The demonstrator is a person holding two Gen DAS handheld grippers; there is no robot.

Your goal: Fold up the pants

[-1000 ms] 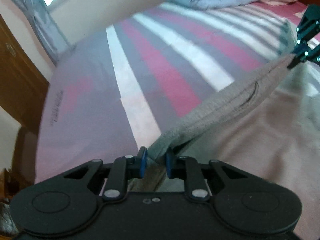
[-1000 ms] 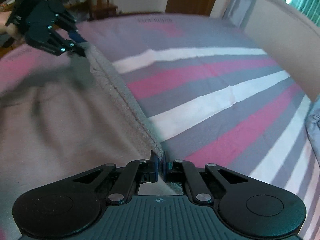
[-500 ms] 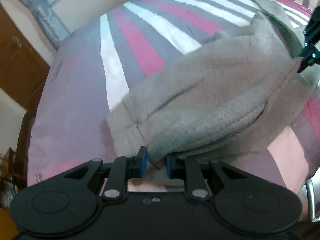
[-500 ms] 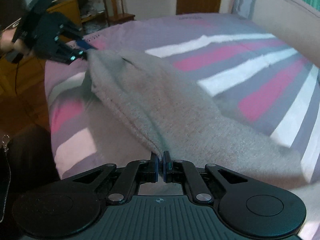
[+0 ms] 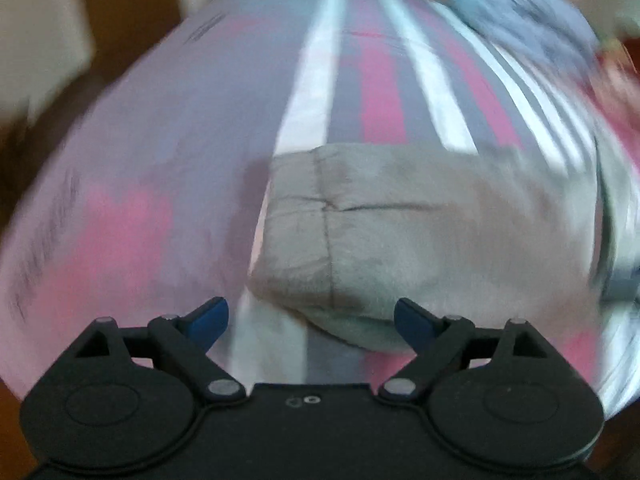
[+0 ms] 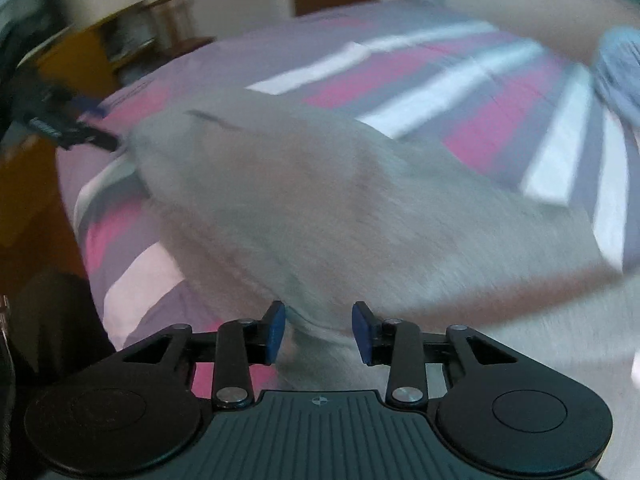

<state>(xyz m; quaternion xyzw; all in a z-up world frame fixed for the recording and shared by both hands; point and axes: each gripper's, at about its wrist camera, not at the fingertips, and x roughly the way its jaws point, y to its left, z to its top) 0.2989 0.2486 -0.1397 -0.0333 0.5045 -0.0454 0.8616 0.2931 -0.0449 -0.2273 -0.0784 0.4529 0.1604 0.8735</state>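
Release step after a fold: pants (image 5: 420, 216) lie doubled on the bed (image 5: 160, 140). Left gripper (image 5: 310, 316) jaws just opened wide, right gripper (image 6: 319, 330) jaws just parted, narrower; cloth between, unpinched. Next: regrasp an edge for another fold.

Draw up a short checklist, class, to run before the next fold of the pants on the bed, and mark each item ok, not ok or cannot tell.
1. Left gripper free of the cloth: ok. Its jaws have just been opening and stand wide, with the pants lying just beyond them.
2. Right gripper free of the cloth: cannot tell. Its jaws have just been opening, a gap shows, but a fold still sits between the pads.
3. Pants resting on the bed: ok.
4. Folded edges lined up: cannot tell, both views are blurred.
5. Surface smooth: cannot tell; one crease line shows across the top in the left wrist view.
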